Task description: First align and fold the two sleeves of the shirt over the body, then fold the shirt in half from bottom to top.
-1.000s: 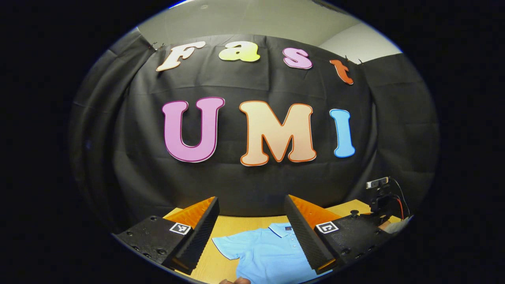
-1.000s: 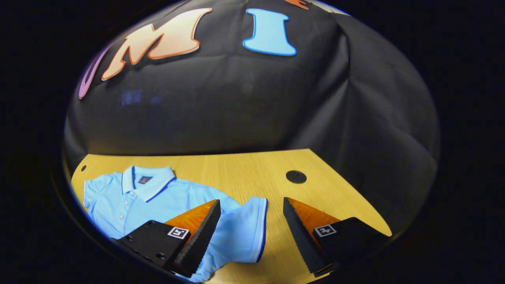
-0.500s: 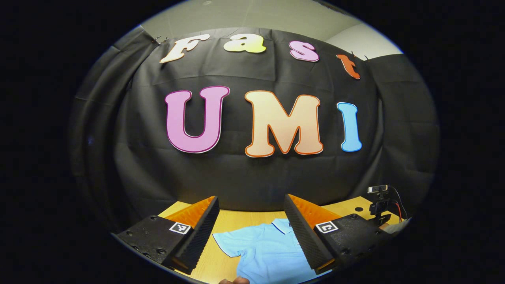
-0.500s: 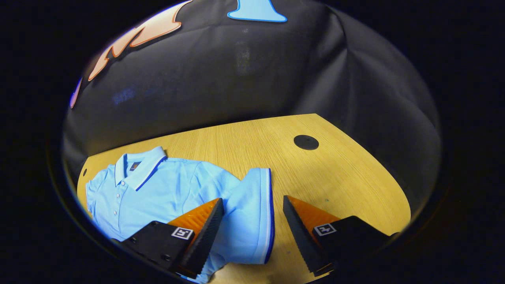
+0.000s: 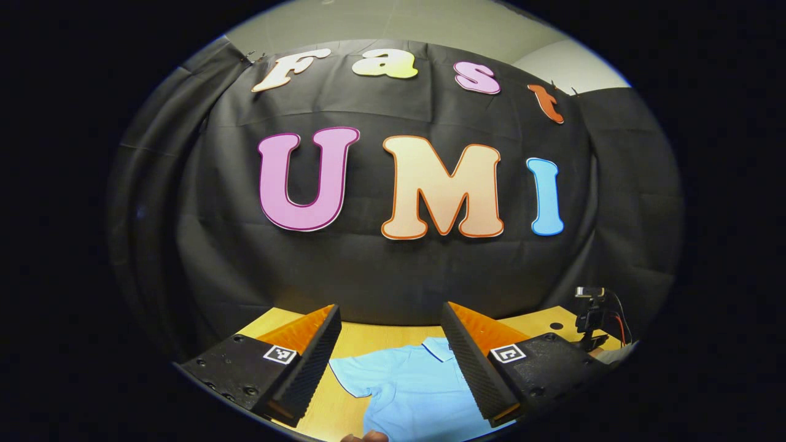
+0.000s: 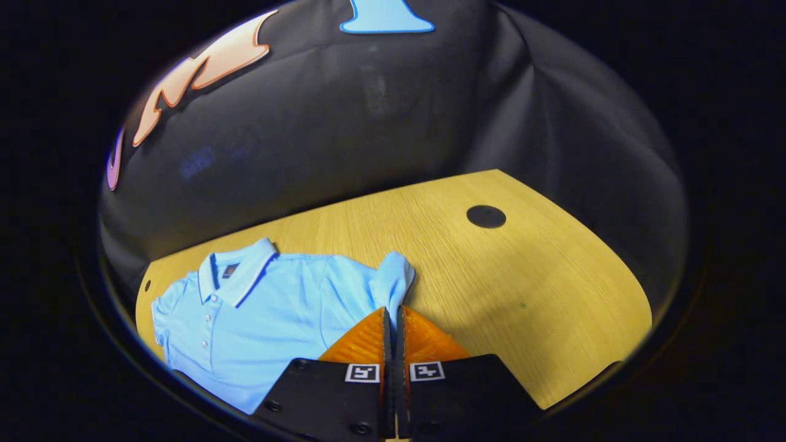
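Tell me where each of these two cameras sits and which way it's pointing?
Left gripper view: rides on the left hand-held gripper, held high, facing the booth wall; its open fingers frame the blue shirt below.
Right gripper view: rides on the right hand-held gripper, low over the table, looking across it; its fingers are closed on the shirt's sleeve.
Shared: the same shirt and wooden table.
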`<state>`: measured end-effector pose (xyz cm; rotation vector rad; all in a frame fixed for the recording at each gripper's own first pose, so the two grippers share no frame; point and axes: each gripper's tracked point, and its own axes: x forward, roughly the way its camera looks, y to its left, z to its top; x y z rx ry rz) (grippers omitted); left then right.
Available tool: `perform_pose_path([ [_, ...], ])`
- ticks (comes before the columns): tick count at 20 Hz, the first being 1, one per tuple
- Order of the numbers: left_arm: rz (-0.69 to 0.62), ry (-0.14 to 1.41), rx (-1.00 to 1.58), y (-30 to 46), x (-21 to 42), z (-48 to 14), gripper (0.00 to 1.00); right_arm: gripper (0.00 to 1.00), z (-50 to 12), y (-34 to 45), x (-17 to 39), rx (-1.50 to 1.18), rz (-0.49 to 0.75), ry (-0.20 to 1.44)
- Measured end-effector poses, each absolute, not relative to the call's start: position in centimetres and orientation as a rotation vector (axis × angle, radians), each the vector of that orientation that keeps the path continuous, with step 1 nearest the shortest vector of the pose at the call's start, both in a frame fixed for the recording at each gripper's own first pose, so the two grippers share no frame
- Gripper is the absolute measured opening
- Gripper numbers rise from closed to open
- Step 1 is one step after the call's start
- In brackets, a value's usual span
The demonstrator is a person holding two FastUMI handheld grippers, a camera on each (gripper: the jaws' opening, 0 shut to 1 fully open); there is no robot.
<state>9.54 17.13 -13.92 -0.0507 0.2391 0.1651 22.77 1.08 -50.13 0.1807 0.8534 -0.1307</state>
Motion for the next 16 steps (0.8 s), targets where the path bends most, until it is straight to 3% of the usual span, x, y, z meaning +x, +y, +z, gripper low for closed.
perform_pose_path([
  [5, 0.183, 0.241, -0.055, 18.1, 9.3, -14.2, 0.98, 0.04, -46.3, 8.1, 23.7, 0.280, -0.016, 0.782],
  [14, 0.237, 0.286, -0.065, 20.9, 8.3, -16.3, 0.98, 0.03, -50.6, 15.9, 21.5, 0.329, 0.063, 0.898],
  [15, 0.245, 0.295, -0.071, 21.3, 8.2, -16.8, 0.98, 0.10, -50.5, 16.2, 20.8, 0.330, 0.067, 0.913],
  [16, 0.255, 0.305, -0.082, 21.7, 8.1, -17.3, 0.98, 0.31, -49.9, 16.4, 20.8, 0.325, 0.081, 0.904],
])
